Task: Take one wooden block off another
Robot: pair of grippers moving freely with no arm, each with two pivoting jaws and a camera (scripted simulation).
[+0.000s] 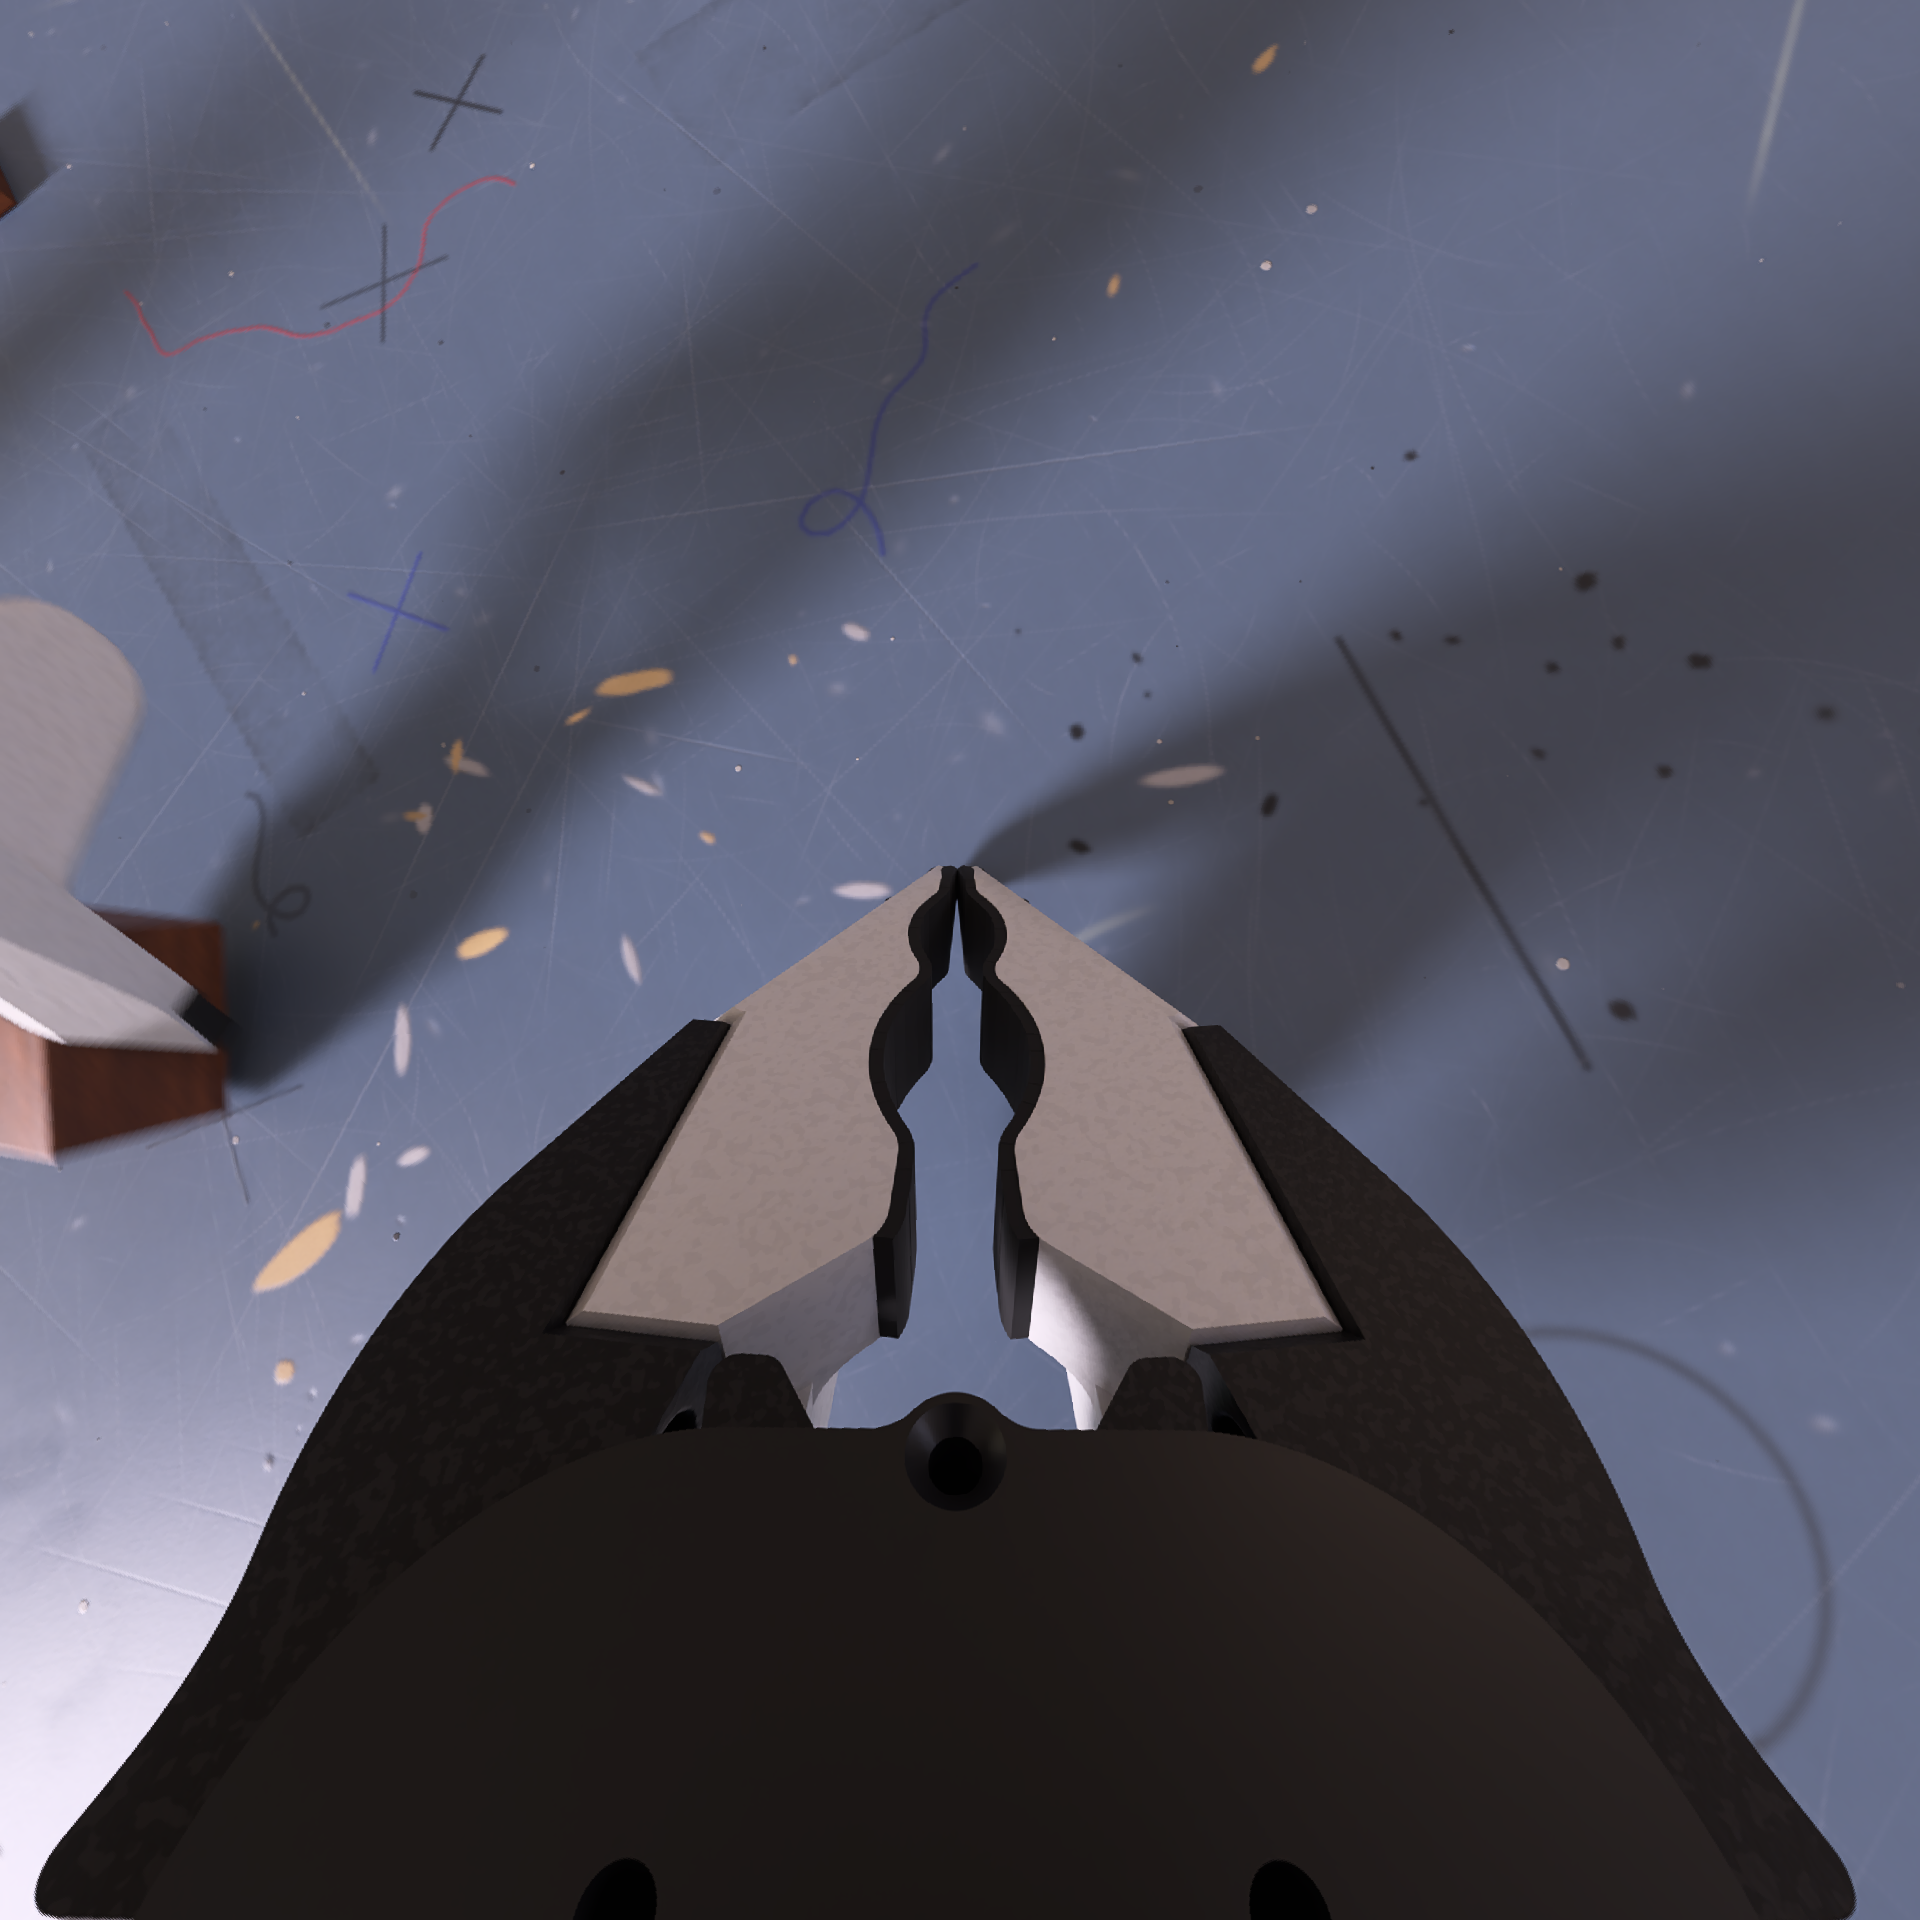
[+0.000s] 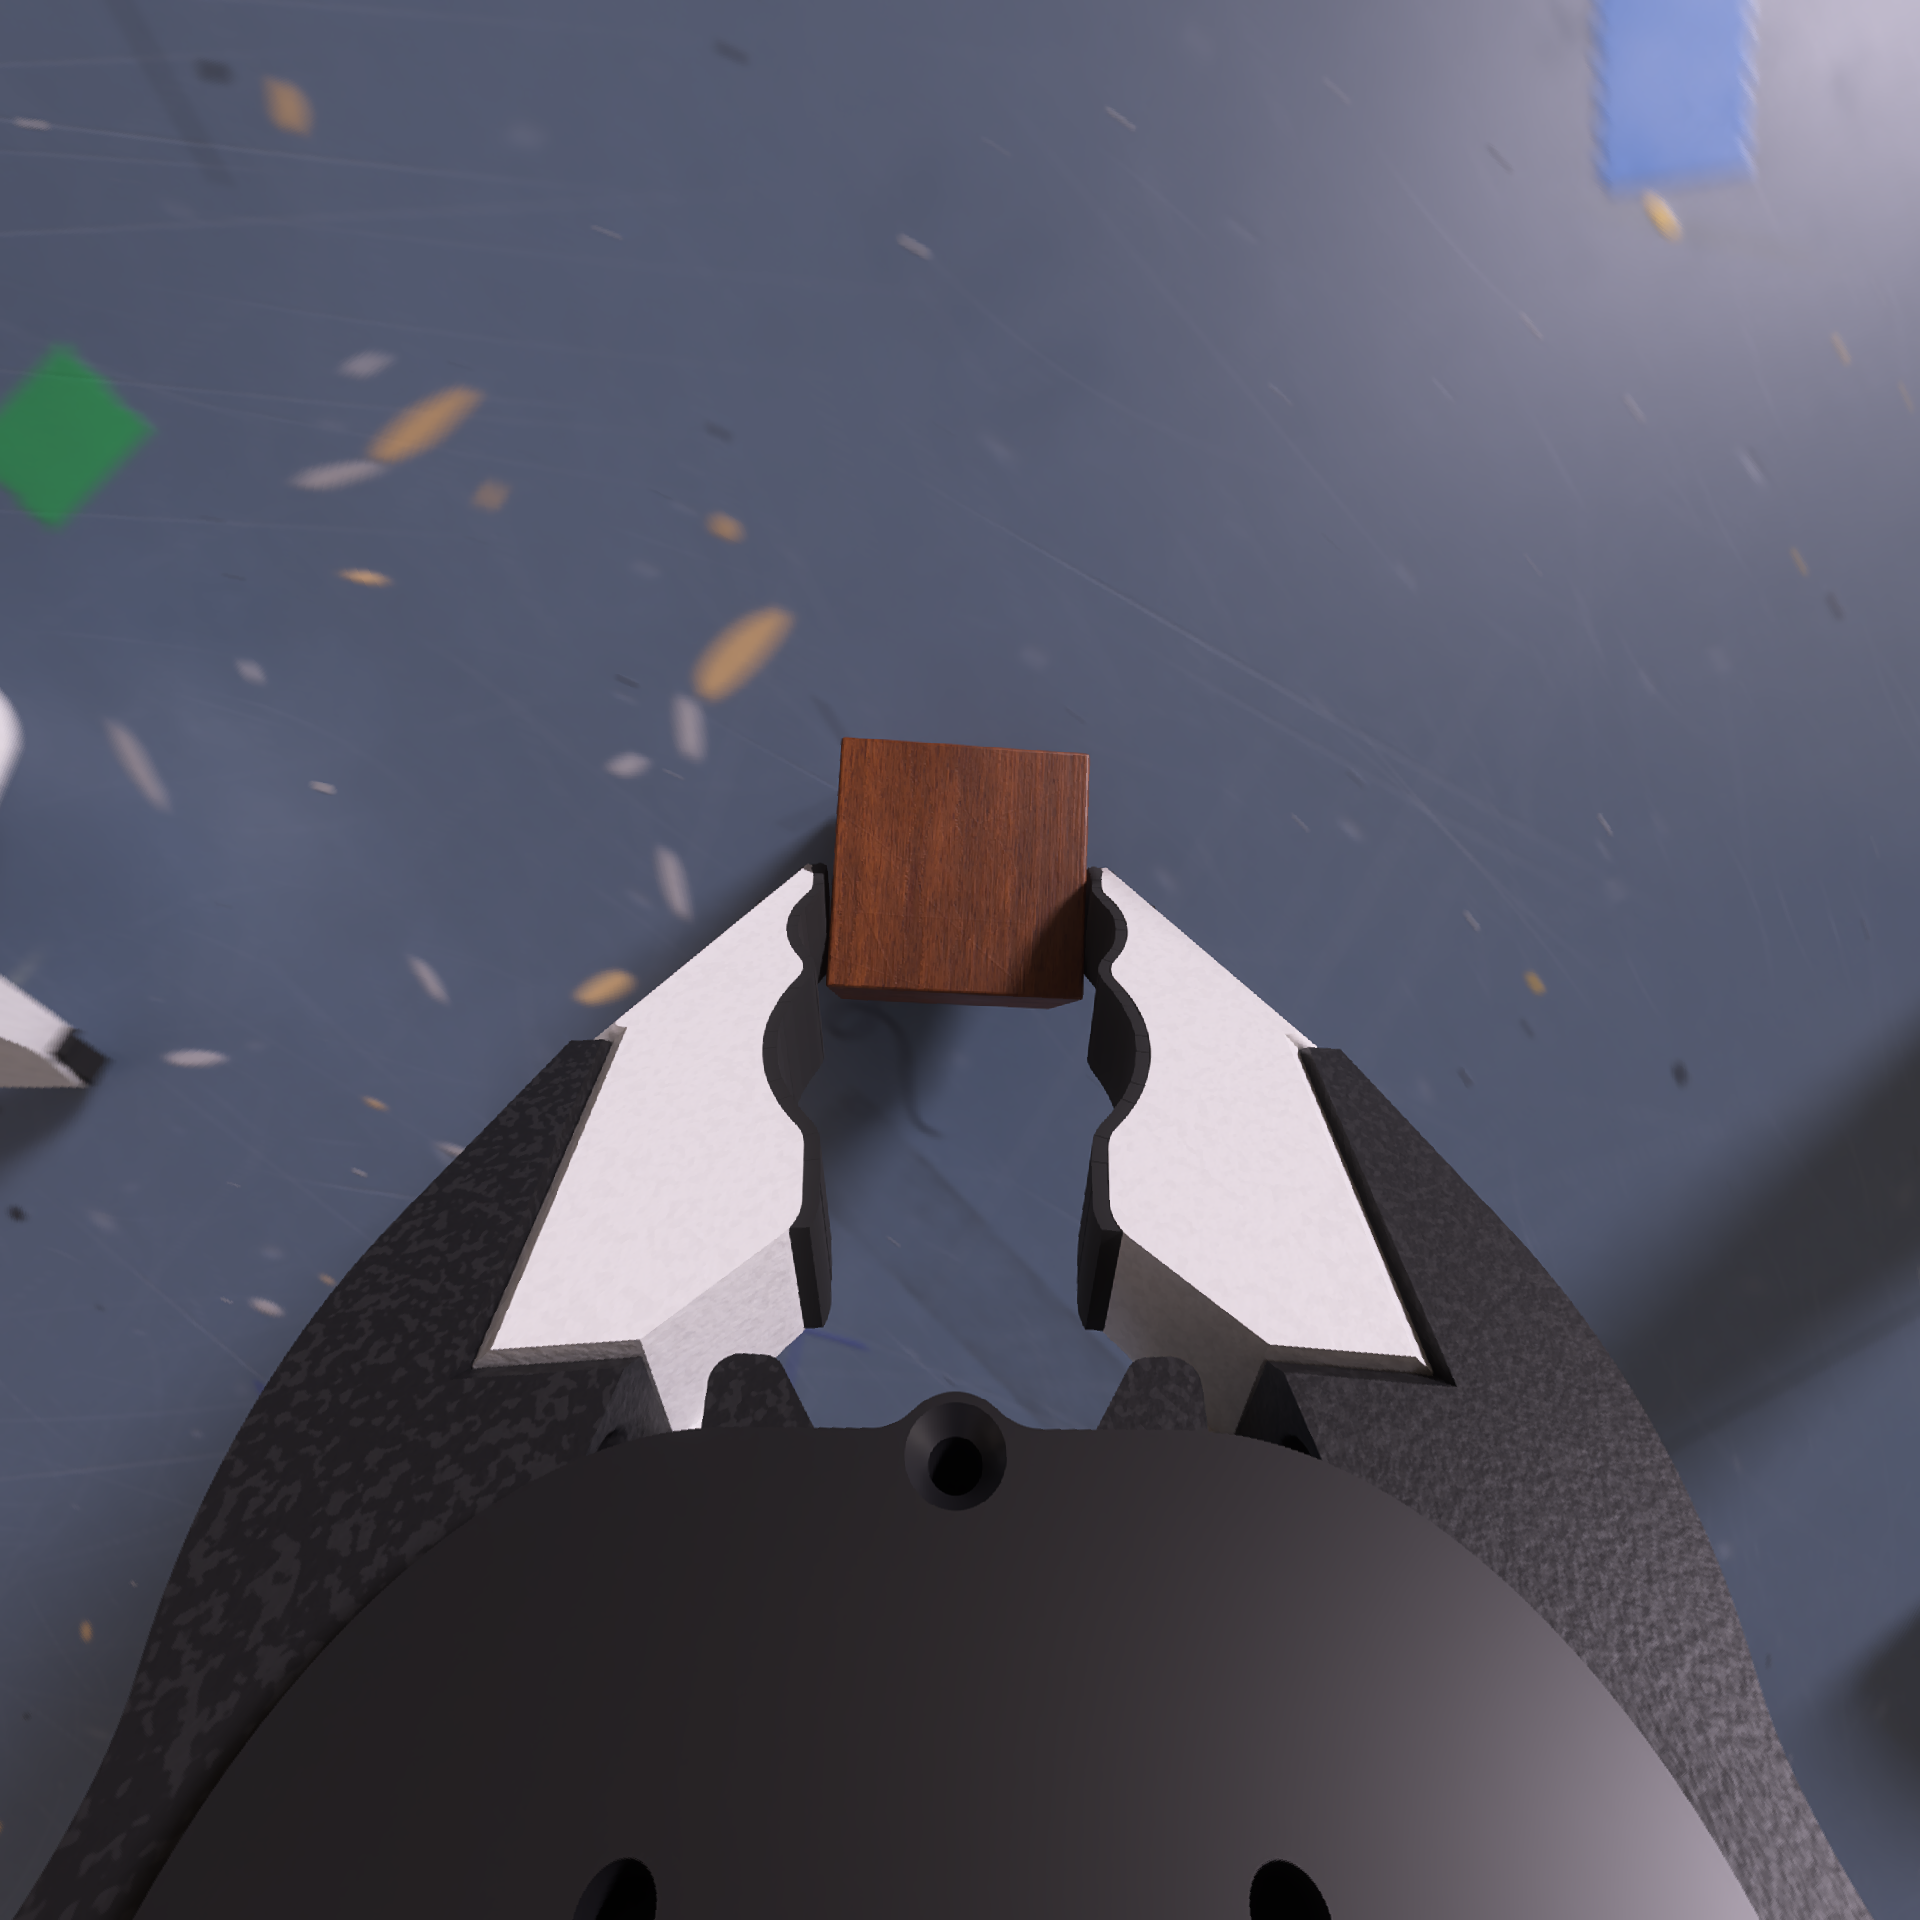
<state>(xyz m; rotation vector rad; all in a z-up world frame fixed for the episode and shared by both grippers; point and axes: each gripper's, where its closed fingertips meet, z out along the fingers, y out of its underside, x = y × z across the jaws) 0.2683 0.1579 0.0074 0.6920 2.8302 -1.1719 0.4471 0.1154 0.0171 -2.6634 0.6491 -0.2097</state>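
In the right wrist view my right gripper [image 2: 956, 883] is shut on a brown wooden block [image 2: 956, 862], which sits squarely between the fingertips with blue-grey table all around it. In the left wrist view the same block [image 1: 114, 1091] shows at the left edge, with one white finger [image 1: 52, 966] of the right gripper across it. My left gripper [image 1: 956, 873] is shut and empty over bare table, to the right of that block. A brown corner [image 1: 4, 192] at the top left edge may be a second block; most of it is out of frame.
The blue-grey table [image 1: 1247, 416] is scratched, speckled and marked with pen lines and crosses. A green square [image 2: 68, 431] lies at the left and a blue patch [image 2: 1673, 94] at the top right. One finger [image 2: 26, 1023] of the left gripper shows at the left edge.
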